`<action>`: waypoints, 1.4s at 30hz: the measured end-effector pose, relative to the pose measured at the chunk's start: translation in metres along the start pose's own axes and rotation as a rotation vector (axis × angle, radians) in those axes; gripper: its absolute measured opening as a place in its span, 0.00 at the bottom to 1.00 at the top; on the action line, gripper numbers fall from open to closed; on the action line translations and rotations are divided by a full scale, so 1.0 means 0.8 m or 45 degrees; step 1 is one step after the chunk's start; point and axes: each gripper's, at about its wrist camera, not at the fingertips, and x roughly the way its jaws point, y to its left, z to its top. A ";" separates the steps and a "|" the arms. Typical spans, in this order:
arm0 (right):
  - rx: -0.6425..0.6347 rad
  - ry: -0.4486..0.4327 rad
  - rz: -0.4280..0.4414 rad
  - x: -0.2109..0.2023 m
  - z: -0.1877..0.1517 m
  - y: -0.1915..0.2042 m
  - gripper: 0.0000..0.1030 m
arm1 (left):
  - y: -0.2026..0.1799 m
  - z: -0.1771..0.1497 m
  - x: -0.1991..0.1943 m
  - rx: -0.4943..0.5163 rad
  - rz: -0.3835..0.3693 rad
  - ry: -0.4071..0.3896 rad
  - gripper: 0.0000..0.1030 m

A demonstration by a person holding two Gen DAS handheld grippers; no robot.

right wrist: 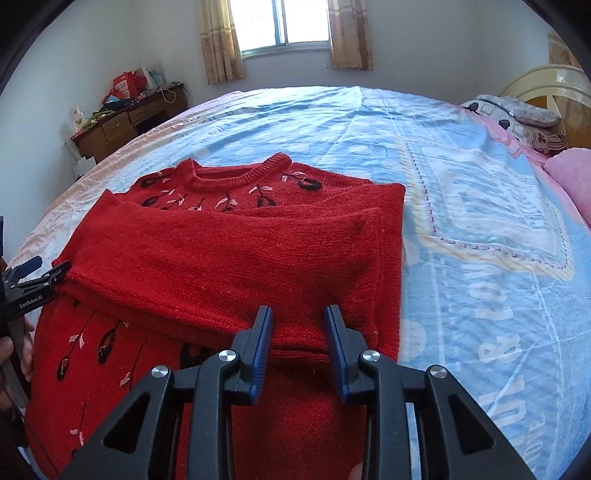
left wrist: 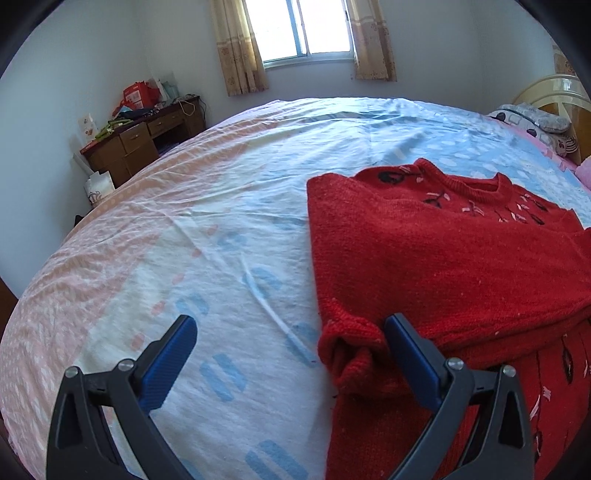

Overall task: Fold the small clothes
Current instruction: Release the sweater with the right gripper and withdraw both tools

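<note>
A bed [right wrist: 461,155] fills nearly all of both views, its pale blue and pink sheet [left wrist: 207,236] creased and bowed by the fisheye lens; its near edge and foot are cut off by the frame. On the near part of the sheet lies a red knitted sweater [right wrist: 236,251] with black and pink stitched flowers. Its collar [right wrist: 236,173] points toward the far window [left wrist: 299,29], and a plain red layer is folded across the body below the collar. The bottom hem runs out of sight under the right gripper's black arms.

Against the far left wall stands a brown desk [left wrist: 144,140] heaped with clutter too small to identify. At the far right, a headboard [right wrist: 546,92] and a patterned pillow [right wrist: 513,110] are partly cropped.

The right gripper [right wrist: 298,328] is narrowed to a small gap, with a ridge of the folded red knit lying between its blue pads; whether the pads actually press on the cloth cannot be told. The left gripper [left wrist: 291,332] stands spread wide. Its right pad sits against the bunched left corner of the fold, the other over bare sheet, and it grips nothing. In the right wrist view it shows only as small tips at the sweater's left edge, with part of a hand [right wrist: 18,354] at the frame's border.
</note>
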 end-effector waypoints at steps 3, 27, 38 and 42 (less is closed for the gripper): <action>-0.014 -0.032 -0.028 0.000 -0.004 0.004 0.29 | 0.000 -0.001 0.000 -0.001 0.000 0.002 1.00; -0.042 -0.095 -0.023 -0.041 -0.030 0.023 0.54 | -0.007 -0.025 -0.056 0.060 -0.192 0.022 1.00; -0.051 -0.003 0.017 -0.076 -0.078 0.032 0.54 | -0.010 -0.053 -0.122 0.167 -0.254 -0.020 1.00; -0.057 0.023 0.024 -0.088 -0.096 0.035 0.54 | -0.007 -0.066 -0.133 0.168 -0.293 0.004 1.00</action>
